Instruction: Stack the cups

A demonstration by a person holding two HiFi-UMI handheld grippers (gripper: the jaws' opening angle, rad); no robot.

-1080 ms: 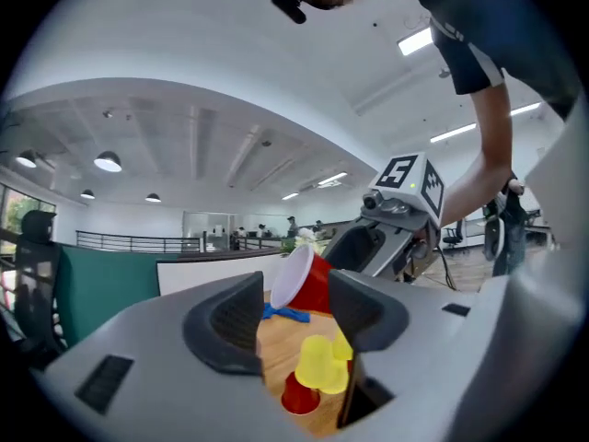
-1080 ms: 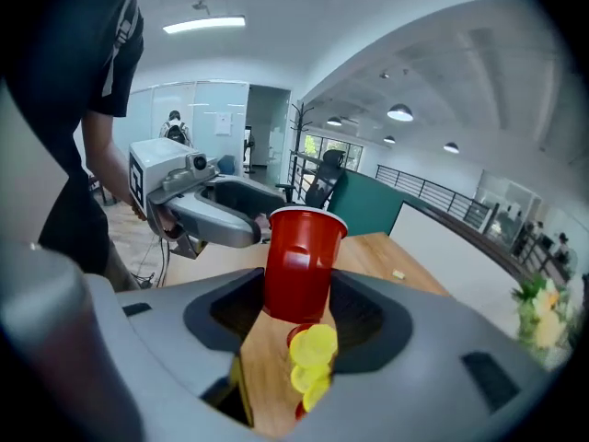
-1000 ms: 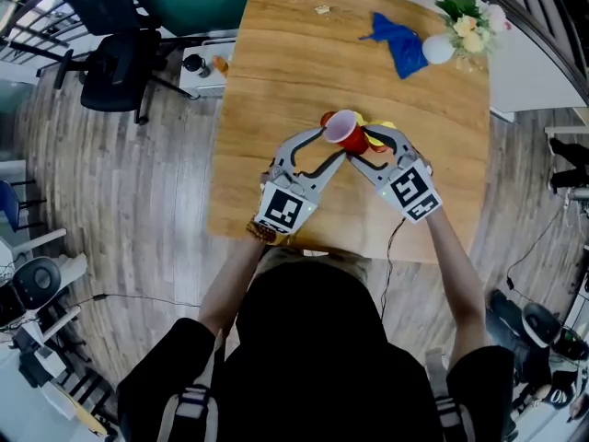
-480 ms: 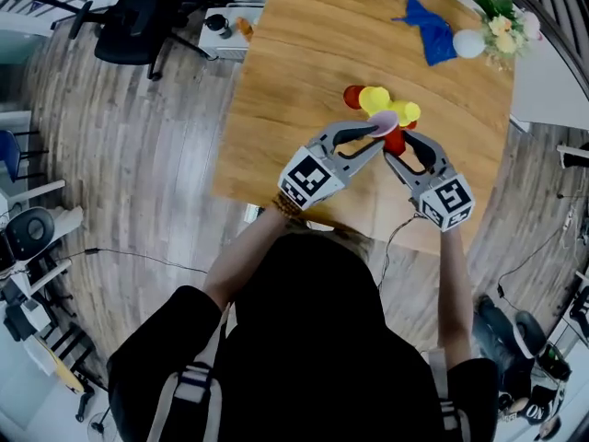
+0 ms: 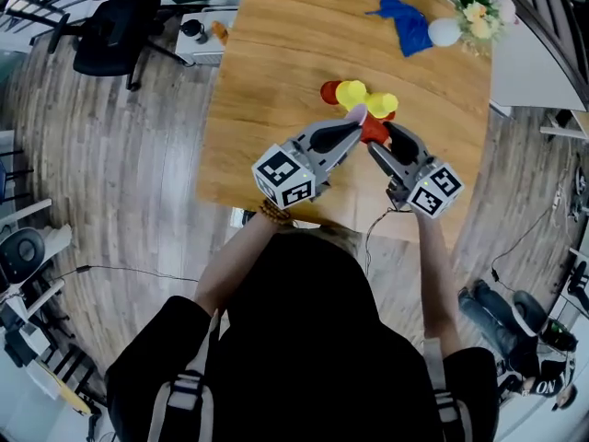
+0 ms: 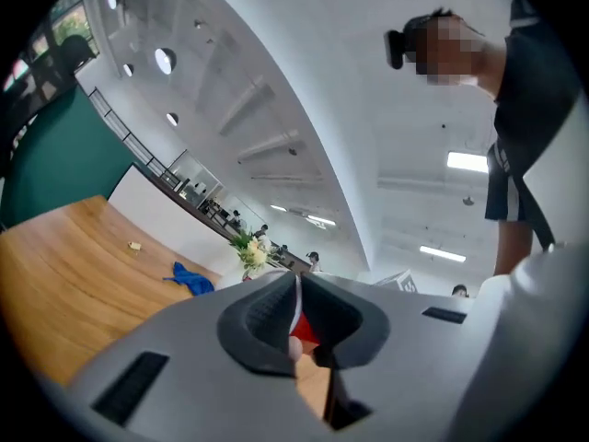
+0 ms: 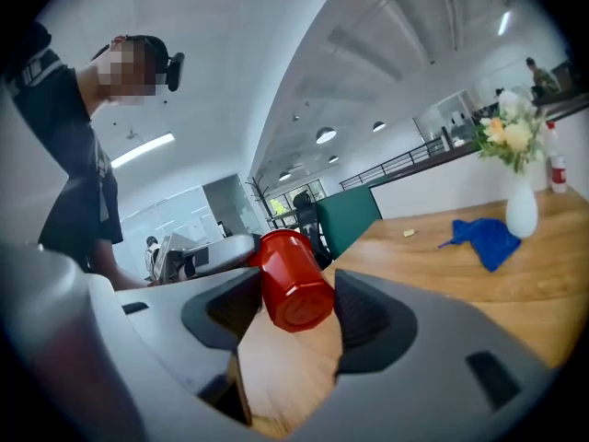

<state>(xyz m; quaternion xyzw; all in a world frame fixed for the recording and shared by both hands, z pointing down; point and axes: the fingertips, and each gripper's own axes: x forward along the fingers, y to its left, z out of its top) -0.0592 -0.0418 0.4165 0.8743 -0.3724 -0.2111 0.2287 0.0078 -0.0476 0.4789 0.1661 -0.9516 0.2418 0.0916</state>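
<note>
Overhead, two low close views, table shared

Left tongs have just been closing: wide open a second ago, half closed after that, now pinched shut on the thin rim of the red cup. Right tongs have just been opening a little further; the cup sits between their pads, base toward that camera, with a gap on one side. Both tongs are rolled over compared with a second ago. The cup's pale inside faced up then and now shows nearly edge-on. Yellow cups on the desk, mostly covered before, now show beyond it.
</note>
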